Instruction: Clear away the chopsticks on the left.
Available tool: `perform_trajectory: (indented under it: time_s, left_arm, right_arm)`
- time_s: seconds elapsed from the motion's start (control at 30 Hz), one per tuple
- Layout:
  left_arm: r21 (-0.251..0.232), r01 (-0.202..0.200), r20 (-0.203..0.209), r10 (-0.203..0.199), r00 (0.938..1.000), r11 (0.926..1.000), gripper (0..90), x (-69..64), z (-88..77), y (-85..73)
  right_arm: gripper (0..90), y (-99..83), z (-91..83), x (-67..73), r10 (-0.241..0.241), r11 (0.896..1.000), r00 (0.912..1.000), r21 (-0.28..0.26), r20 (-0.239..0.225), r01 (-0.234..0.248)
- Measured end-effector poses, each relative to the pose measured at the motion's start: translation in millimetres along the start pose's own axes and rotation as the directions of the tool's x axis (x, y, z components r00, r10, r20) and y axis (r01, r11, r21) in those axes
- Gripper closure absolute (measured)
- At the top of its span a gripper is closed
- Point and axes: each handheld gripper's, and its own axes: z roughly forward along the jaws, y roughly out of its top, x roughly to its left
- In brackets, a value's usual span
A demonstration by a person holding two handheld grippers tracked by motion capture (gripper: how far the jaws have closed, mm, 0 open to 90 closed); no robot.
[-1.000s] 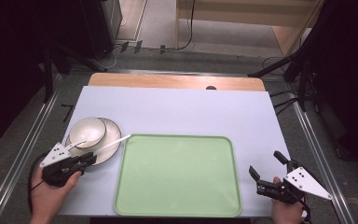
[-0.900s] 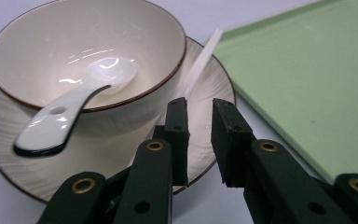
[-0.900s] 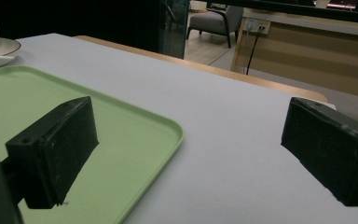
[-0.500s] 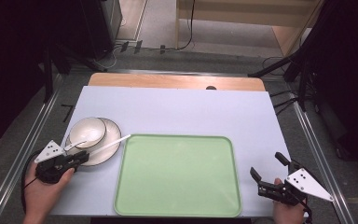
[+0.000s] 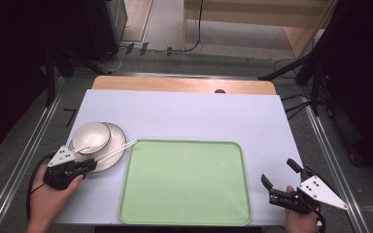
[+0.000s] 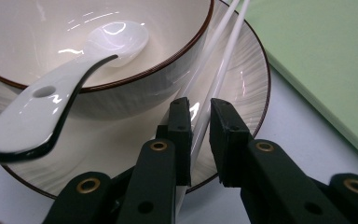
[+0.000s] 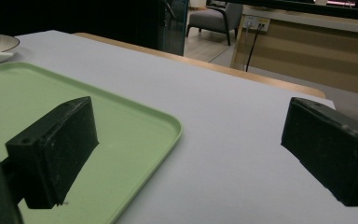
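Here, left hand-held gripper (image 6: 200, 116): jaws nearly closed around a pair of white chopsticks (image 6: 219, 70), pads at their sides, on the near rim of a plate (image 5: 110, 154). The plate carries a bowl (image 5: 90, 137) with a white spoon (image 6: 65, 93); near left of the table (image 5: 194, 114). Green tray (image 5: 187, 182): near centre, just right of the plate. Right hand-held gripper (image 5: 281, 183): jaws wide apart, empty, held low at the near right corner. Beyond the table: grey floor, cables, wooden furniture.

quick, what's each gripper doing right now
left gripper: fingers nearly closed around the white chopsticks lying on the plate.
right gripper: open, holding nothing, beside the green tray.
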Motion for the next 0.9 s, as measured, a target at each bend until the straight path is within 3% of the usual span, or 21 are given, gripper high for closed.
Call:
perform_trajectory:
  time_s: [0.27,0.43,0.6,0.8,0.87,0.9]
  left_arm:
    - [0.061,-0.037,0.063,0.033,0.9974,0.9975,78.8,0.4,9.2,8.2]
    - [0.103,-0.074,0.07,0.067,0.9953,0.9919,81.3,-1.5,15.2,9.9]
    - [0.099,-0.123,0.066,0.117,0.991,0.9874,85.5,-6.0,16.0,11.8]
    - [0.069,-0.116,0.06,0.112,0.9919,0.9909,85.7,-12.1,7.9,15.3]
    - [0.044,-0.11,0.073,0.106,0.9917,0.993,85.7,-19.0,2.4,18.7]
    - [0.038,-0.111,0.092,0.107,0.99,0.9931,85.7,-29.1,-0.2,22.6]
  right_arm:
    - [4.0,0.1,0.3,0.9,-0.003,1.0,1.0,0.003,-0.001,0.003]
    - [4.0,0.0,0.3,1.1,-0.005,1.0,1.0,0.004,-0.002,0.005]
    - [4.0,-0.2,0.4,1.3,-0.006,1.0,1.0,0.006,-0.003,0.006]
    - [4.0,-0.2,0.6,1.0,-0.003,1.0,1.0,0.005,-0.003,0.003]
    - [4.0,-0.3,0.8,0.9,0.0,1.0,1.0,0.004,-0.005,0.0]
    - [4.0,-0.4,1.0,0.6,0.002,1.0,1.0,0.004,-0.006,-0.001]
